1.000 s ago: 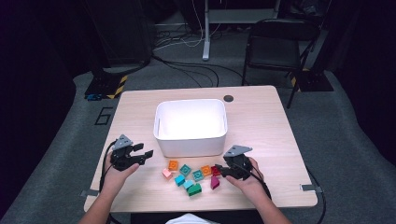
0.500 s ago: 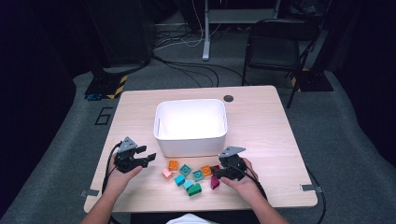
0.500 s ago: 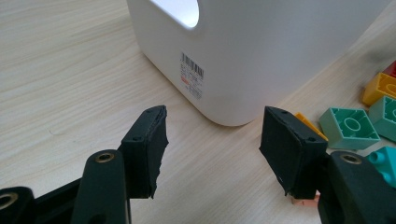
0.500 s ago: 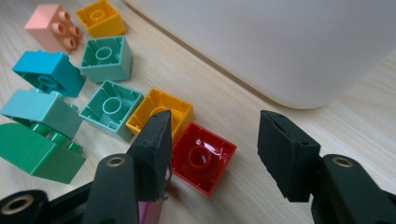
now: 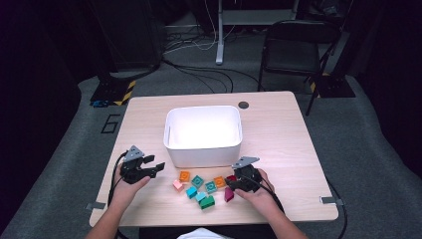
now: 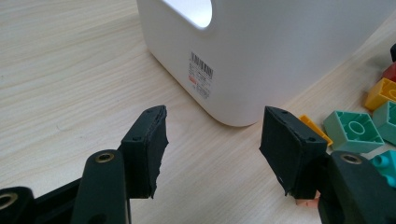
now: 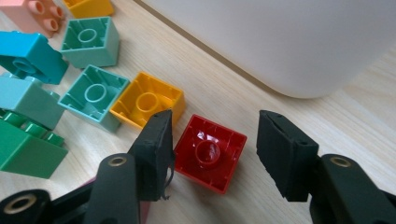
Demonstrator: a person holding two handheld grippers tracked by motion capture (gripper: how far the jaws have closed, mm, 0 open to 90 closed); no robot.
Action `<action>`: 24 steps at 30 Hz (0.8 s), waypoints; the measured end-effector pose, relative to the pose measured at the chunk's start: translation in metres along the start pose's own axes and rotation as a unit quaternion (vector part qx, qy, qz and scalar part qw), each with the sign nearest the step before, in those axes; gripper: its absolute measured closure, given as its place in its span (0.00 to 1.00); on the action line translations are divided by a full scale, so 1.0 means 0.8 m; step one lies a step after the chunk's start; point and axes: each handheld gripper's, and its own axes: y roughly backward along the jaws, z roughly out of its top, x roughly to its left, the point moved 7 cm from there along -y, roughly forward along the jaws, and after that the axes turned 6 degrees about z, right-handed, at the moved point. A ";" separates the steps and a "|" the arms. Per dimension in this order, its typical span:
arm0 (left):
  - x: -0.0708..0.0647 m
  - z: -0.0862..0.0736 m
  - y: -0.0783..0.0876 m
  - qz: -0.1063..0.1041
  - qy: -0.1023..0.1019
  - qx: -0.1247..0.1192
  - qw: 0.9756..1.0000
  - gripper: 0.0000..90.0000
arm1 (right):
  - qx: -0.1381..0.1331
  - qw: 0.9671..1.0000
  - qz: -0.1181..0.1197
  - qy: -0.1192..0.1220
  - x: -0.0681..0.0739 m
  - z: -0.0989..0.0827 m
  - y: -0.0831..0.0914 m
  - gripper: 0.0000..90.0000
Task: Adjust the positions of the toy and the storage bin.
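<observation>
A red brick [image 7: 210,151] lies hollow side up on the table, just in front of the white bin [image 7: 289,37]. My right gripper [image 7: 214,119] straddles it and its jaws have just been closing. The left pad is at the brick's edge and the right pad stands apart from it. In the high view that gripper [image 5: 232,183] sits over the red brick [image 5: 230,178] at the right end of the pile. My left gripper [image 6: 215,114] is open with nothing between its pads, facing the bin's corner [image 6: 280,46]. From above it [image 5: 158,167] rests left of the bricks.
Loose bricks lie in front of the bin [image 5: 203,147]: orange [image 5: 184,175], teal [image 5: 197,181], yellow [image 5: 219,181], pink [image 5: 177,185], blue [image 5: 191,192], green [image 5: 207,201], magenta [image 5: 228,194]. A black chair [image 5: 293,50] stands beyond the table.
My right gripper has edged a little left onto the right end of the brick pile. The left gripper and the bricks have stayed where they were.
</observation>
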 end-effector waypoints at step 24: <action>0.005 -0.001 0.003 0.001 0.002 0.005 1.000 0.45 | 0.023 1.000 0.005 0.001 -0.012 -0.006 0.007 0.64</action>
